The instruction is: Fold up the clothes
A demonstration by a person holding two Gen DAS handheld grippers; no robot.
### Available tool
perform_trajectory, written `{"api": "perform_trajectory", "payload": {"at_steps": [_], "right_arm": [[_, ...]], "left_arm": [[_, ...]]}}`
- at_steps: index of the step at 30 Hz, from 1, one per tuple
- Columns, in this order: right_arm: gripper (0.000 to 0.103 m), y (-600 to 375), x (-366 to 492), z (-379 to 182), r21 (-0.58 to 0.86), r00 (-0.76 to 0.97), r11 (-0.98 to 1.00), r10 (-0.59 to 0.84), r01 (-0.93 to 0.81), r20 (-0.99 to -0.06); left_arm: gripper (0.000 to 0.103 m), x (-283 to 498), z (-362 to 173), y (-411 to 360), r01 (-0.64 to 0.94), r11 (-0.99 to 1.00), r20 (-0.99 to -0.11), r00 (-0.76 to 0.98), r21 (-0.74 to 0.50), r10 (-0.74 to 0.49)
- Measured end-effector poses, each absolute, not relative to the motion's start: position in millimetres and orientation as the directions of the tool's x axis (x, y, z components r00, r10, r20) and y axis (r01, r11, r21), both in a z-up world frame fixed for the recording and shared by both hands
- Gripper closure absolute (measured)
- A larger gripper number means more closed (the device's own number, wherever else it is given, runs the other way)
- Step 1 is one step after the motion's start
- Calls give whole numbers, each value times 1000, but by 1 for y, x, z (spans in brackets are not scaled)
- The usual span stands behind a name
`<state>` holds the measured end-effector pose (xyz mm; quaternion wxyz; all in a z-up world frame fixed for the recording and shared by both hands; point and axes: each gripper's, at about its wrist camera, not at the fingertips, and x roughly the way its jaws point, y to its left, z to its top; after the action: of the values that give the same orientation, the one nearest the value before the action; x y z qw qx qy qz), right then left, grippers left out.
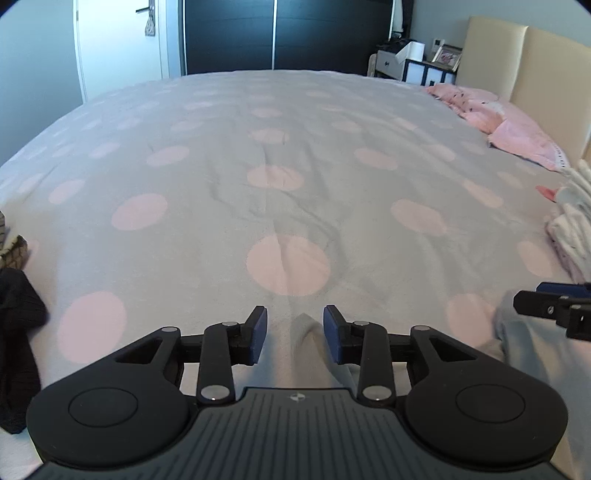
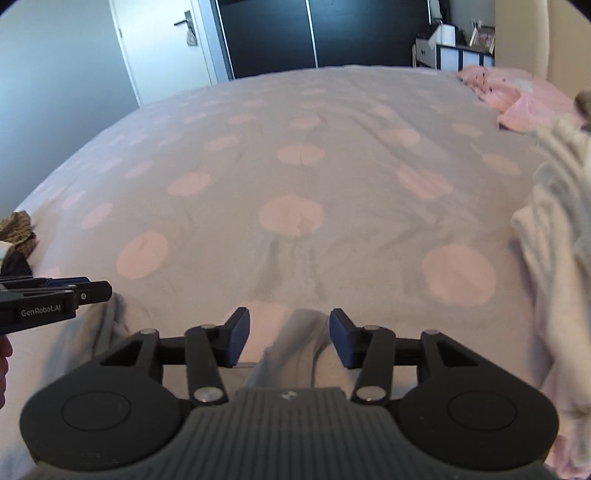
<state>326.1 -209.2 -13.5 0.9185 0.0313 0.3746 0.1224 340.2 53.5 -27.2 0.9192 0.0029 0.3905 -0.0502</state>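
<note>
Poised over a grey garment (image 1: 306, 354) on the pink-spotted duvet (image 1: 280, 192), left gripper (image 1: 294, 334) and right gripper (image 2: 289, 338) both parted, gripping nothing

Grey bedspread (image 1: 295, 155) patterned with large pale pink dots, pink pillows (image 1: 517, 136) (one with small dark specks) at its far right corner, dark wardrobe (image 1: 288, 33) beyond its far edge, black garment (image 1: 18, 332) at its left edge, white clothes (image 2: 554, 221) heaped at its right edge, black grippers' pads (image 1: 258, 332) coloured blue.
</note>
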Motion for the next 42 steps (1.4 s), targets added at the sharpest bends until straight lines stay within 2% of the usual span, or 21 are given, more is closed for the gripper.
{"api": "perform_trajectory", "payload": {"at_steps": [5,17,26,30,35,42], "right_arm": [[51,-226,264,13,135,694,952,294,-275,-657],[53,-236,61,10,161,557,885,407,-438,-724],[53,-237,-51,1,42,506,804,413,-594,-757],[52,-230,-89,1,-106,537,731,386,-674,-750],[52,-221,-129,-23,-324,551,547,323,-772,-769],[47,-223,-164,-45,-537,600,269,313,-799,-736]], "left_arm": [[65,282,-3,59,192,981,-684,718,13,-131],[66,97,15,56,432,902,-739,609,5,-287],[66,-30,6,44,655,721,-733,601,224,-319],[66,-69,-6,39,721,605,-735,604,338,-309],[66,-104,-25,35,771,450,-724,611,450,-321],[66,-147,-49,33,781,182,-705,620,598,-345]]}}
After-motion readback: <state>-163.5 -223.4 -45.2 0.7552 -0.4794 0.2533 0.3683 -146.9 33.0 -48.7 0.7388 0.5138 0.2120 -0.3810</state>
